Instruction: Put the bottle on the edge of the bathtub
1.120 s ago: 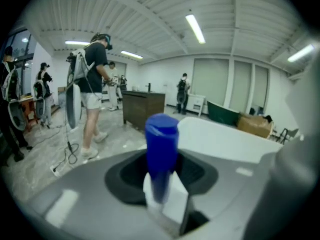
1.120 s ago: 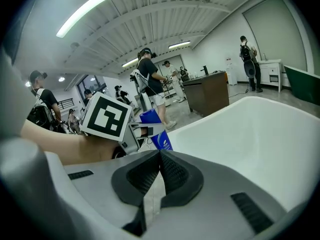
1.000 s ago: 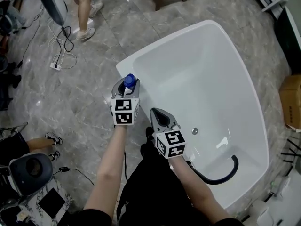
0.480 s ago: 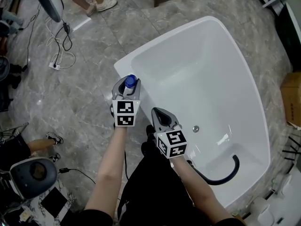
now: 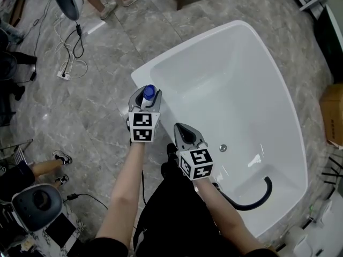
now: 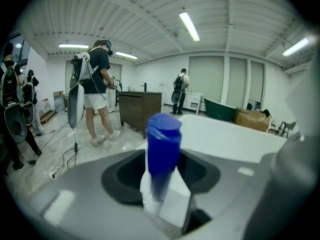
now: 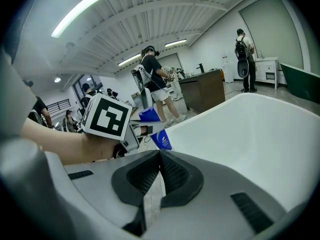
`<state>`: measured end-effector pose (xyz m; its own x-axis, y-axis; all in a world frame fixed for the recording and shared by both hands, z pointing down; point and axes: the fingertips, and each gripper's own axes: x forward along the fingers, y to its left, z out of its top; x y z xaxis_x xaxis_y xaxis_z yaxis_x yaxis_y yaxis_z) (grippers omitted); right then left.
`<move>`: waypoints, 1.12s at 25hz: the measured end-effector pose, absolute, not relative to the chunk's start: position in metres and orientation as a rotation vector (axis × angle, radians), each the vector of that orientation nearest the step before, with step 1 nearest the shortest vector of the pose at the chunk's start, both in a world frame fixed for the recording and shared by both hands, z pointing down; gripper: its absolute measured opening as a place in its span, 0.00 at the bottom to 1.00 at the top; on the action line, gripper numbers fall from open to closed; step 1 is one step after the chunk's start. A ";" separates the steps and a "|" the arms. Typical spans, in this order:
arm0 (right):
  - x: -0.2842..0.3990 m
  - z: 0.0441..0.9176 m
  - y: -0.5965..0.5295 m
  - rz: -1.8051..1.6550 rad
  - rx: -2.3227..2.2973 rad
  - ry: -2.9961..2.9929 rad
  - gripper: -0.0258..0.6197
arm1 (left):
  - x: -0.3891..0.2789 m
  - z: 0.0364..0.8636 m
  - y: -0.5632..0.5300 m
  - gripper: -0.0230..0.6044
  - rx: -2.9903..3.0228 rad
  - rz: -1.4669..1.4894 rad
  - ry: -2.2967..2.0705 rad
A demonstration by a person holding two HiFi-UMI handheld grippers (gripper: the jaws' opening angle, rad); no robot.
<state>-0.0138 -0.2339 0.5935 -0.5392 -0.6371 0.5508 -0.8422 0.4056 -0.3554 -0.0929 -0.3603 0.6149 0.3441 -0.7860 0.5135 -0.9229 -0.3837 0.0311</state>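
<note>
The bottle [image 5: 149, 92] has a blue cap and stands up straight on the white edge of the bathtub [image 5: 252, 106], on the side near the person. The left gripper [image 5: 144, 97] is around it, with one jaw on each side. Its jaws are opening. In the left gripper view the bottle [image 6: 162, 149] is right in the middle of the left gripper [image 6: 162, 173], and there is a little space on both sides of the cap. The right gripper [image 5: 181, 128] is just beside the left one, over the same edge of the tub, and it does not touch the bottle. In the right gripper view the jaws of the right gripper [image 7: 160, 169] are pressed together with nothing between them, and the bottle [image 7: 159, 135] shows a bit ahead. A black hose [image 5: 257, 197] lies in the tub near the drain [image 5: 222, 148]. The floor [image 5: 91, 122] is grey stone.
</note>
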 end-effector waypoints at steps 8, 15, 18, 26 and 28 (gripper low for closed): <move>-0.017 0.586 -0.227 0.857 1.277 -2.352 0.04 | -0.097 0.616 -0.348 0.40 2.245 0.604 -1.527; -0.010 0.581 -0.216 0.836 1.307 -2.344 0.04 | -0.098 0.615 -0.318 0.40 2.210 0.597 -1.512; -0.006 0.580 -0.218 0.830 1.334 -2.332 0.04 | -0.102 0.616 -0.305 0.39 2.183 0.589 -1.511; 0.001 0.566 -0.206 0.803 1.375 -2.330 0.04 | -0.116 0.609 -0.258 0.27 2.137 0.593 -1.532; 0.000 0.563 -0.199 0.792 1.379 -2.332 0.04 | -0.120 0.607 -0.246 0.26 2.131 0.599 -1.535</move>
